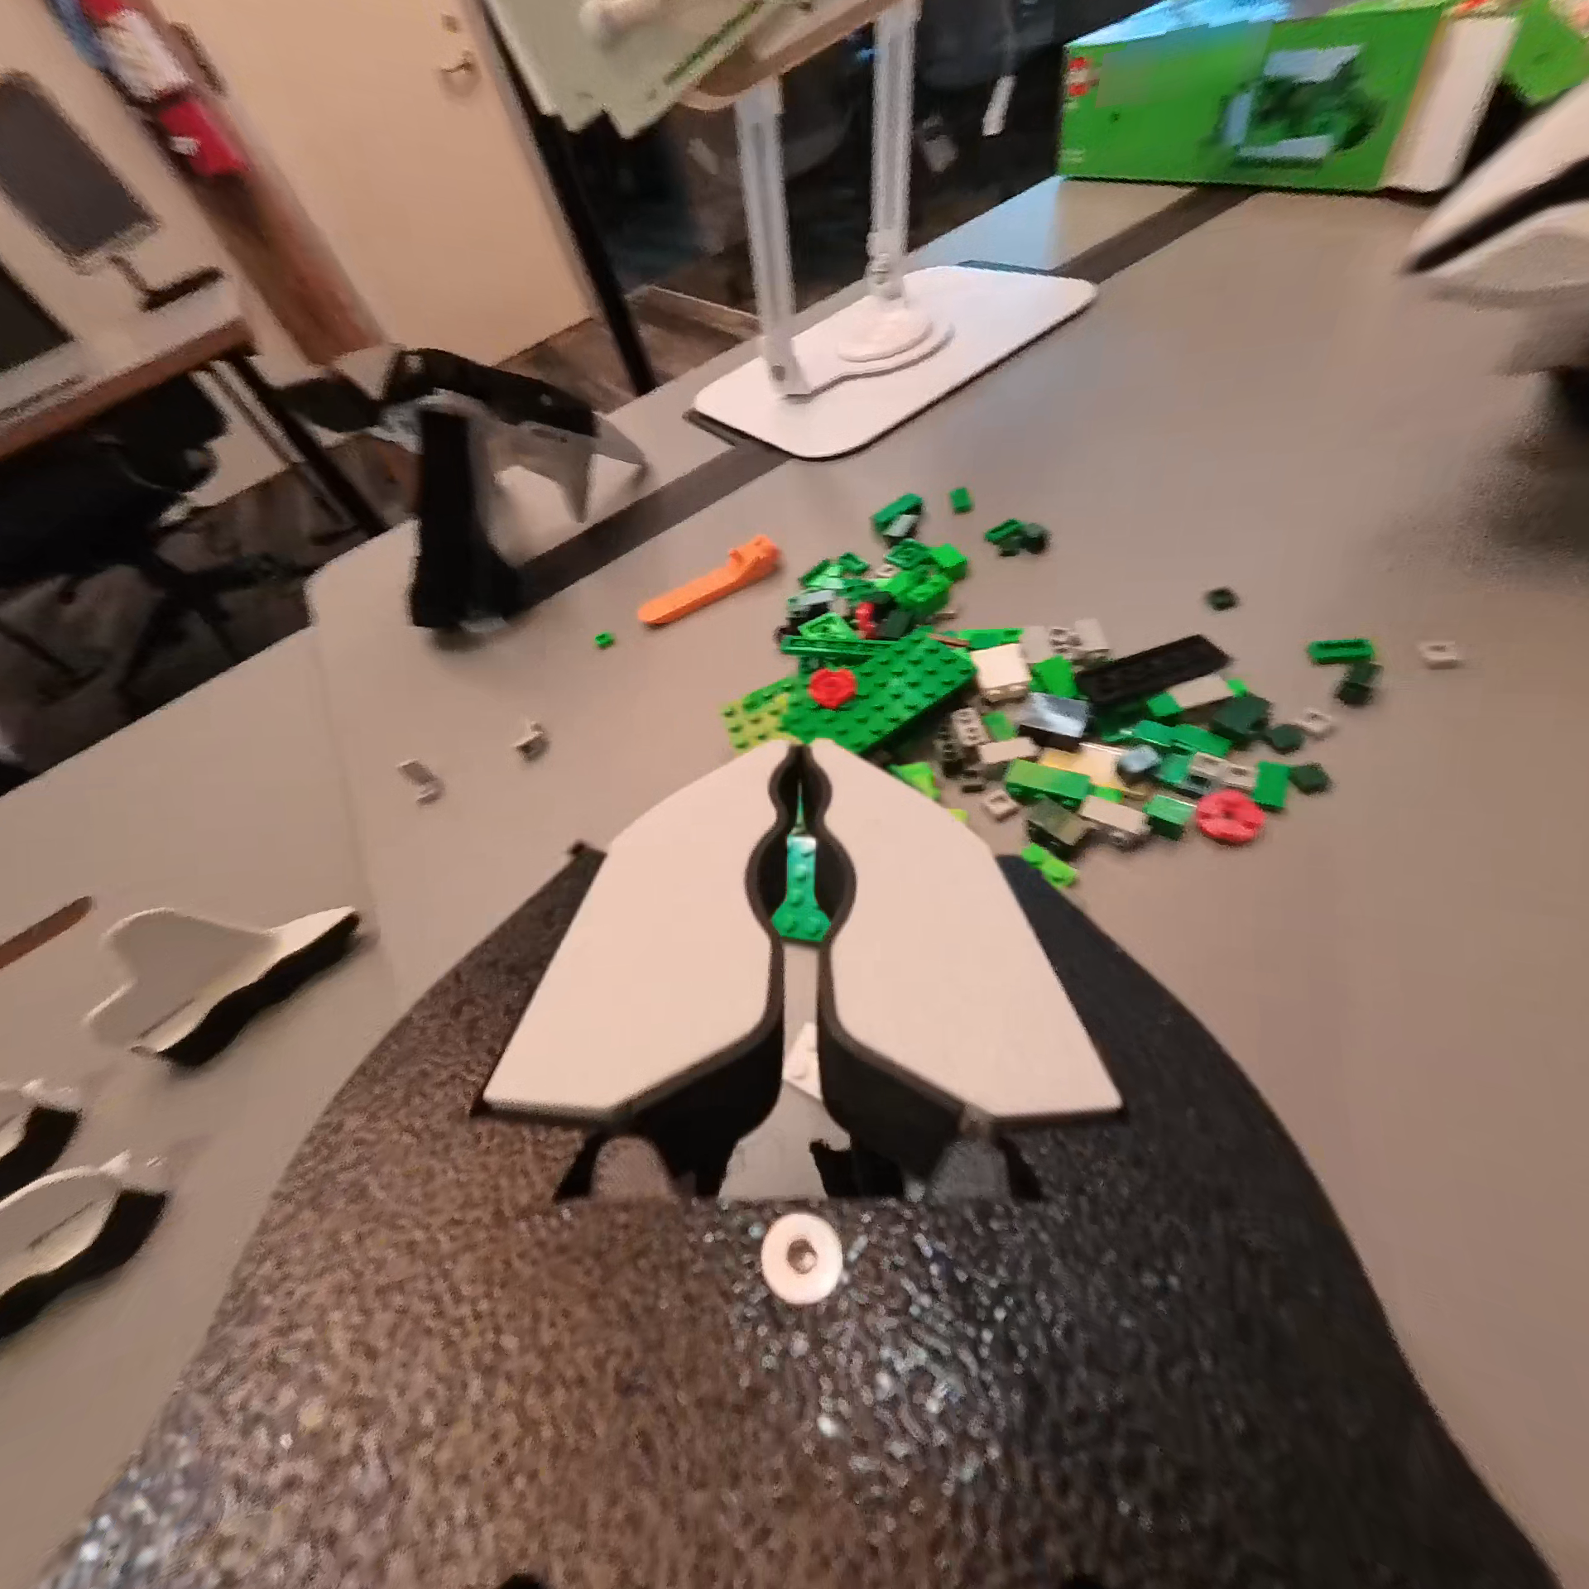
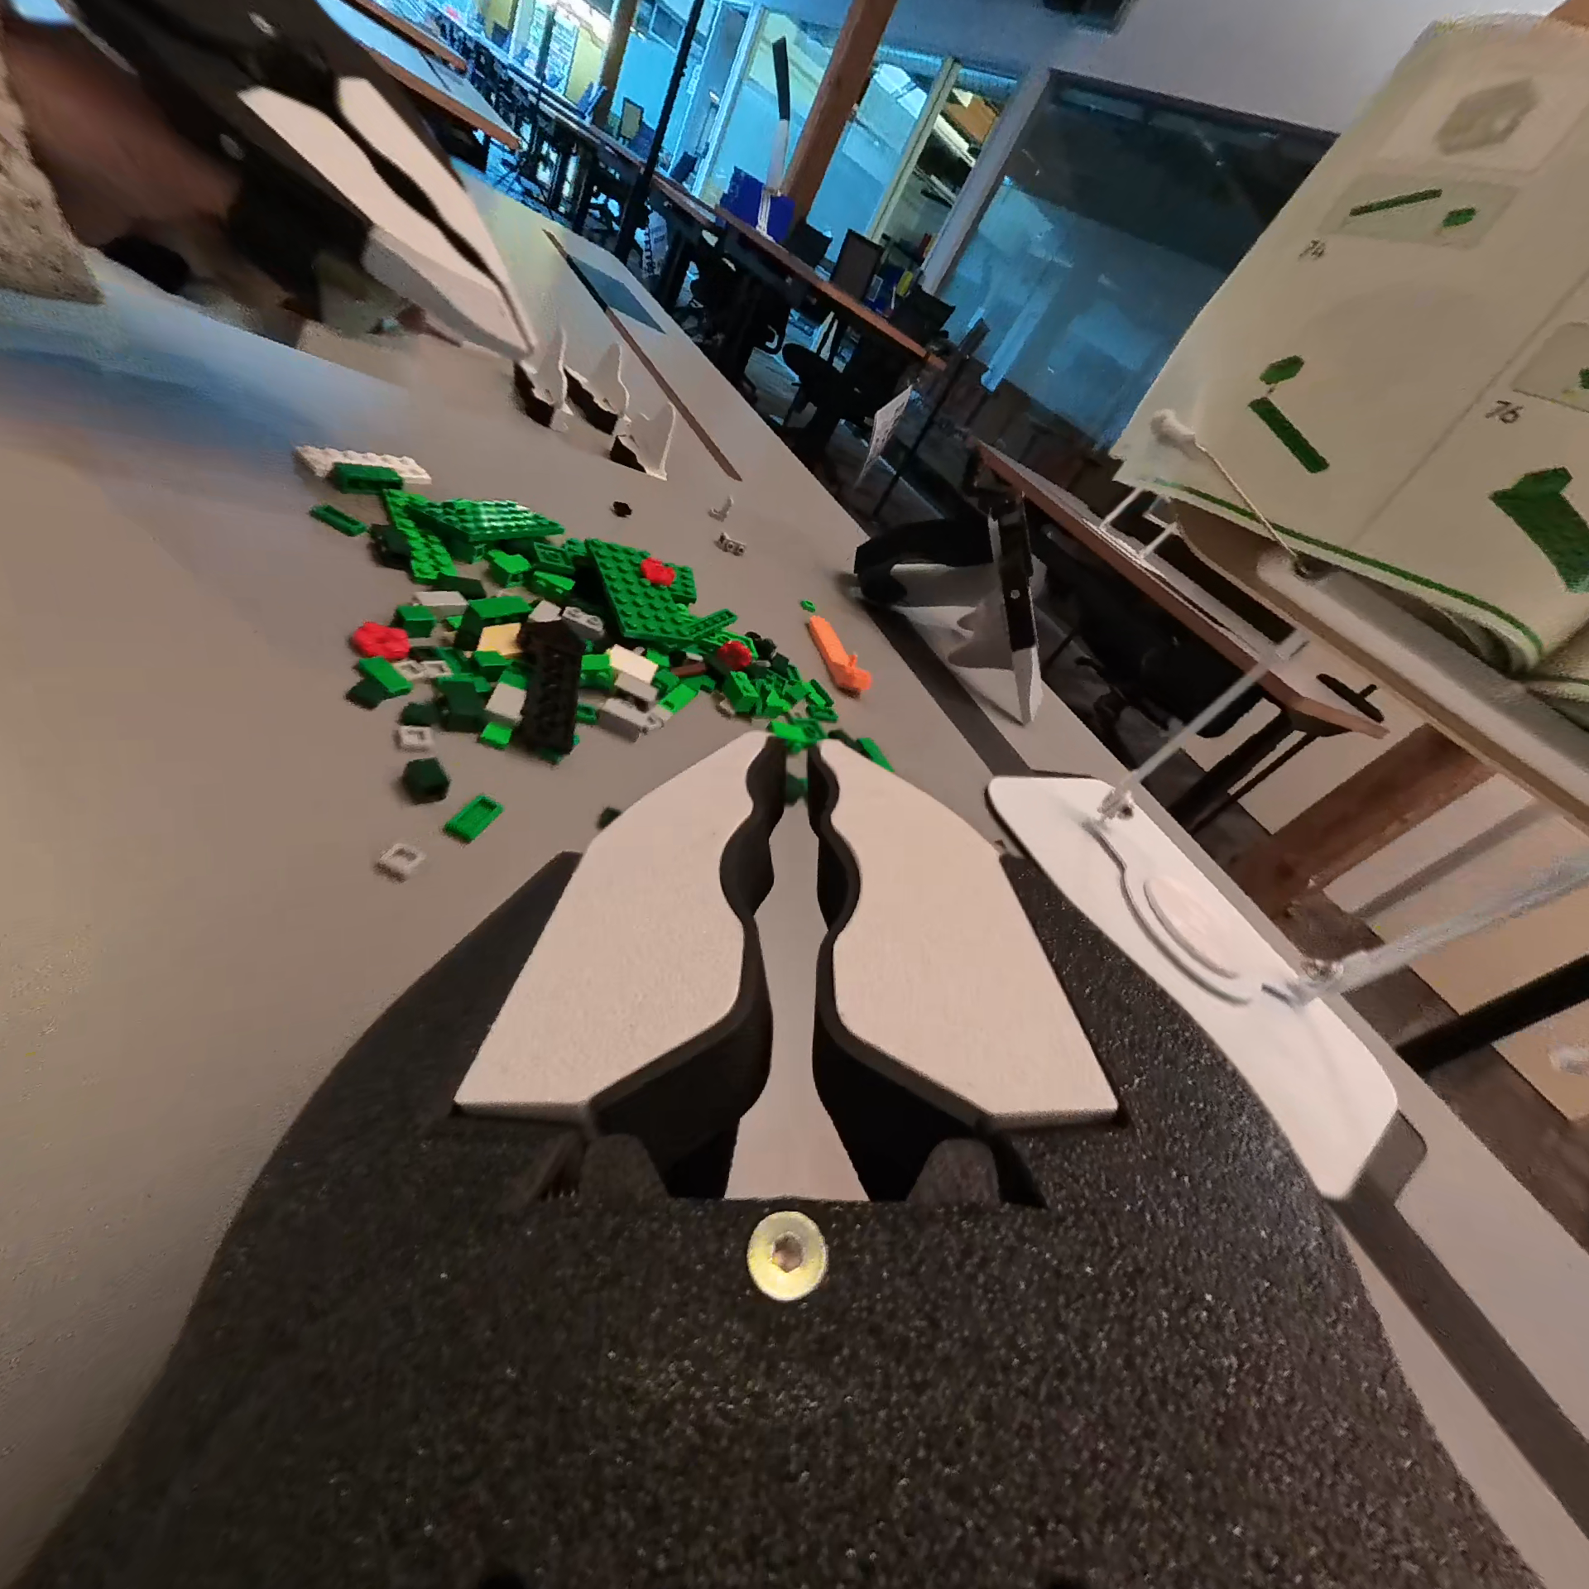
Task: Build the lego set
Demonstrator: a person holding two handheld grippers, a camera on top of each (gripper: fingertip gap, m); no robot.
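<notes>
Left gripper [image 1: 801, 761]: matte grey fingers pinched on a thin studded green plate [image 1: 801, 903], held edge-on. Right gripper [image 2: 795, 750]: fingers narrow, slim gap, nothing held. Loose brick pile [image 2: 550, 619], mostly glossy green, lies on the smooth grey worktop [image 2: 172, 860], flat orange separator [image 2: 838, 655] just beside.

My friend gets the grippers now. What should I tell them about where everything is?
Left hand-held gripper: shut on a thin green piece.
Right hand-held gripper: slightly open, holding nothing, near the pile's edge.
Loose brick pile lies on the grey table; big green plate sits in it, orange separator beside it.
Instruction booklet is propped on its stand.
Nothing looks assembled yet; almost all building remains.
</notes>
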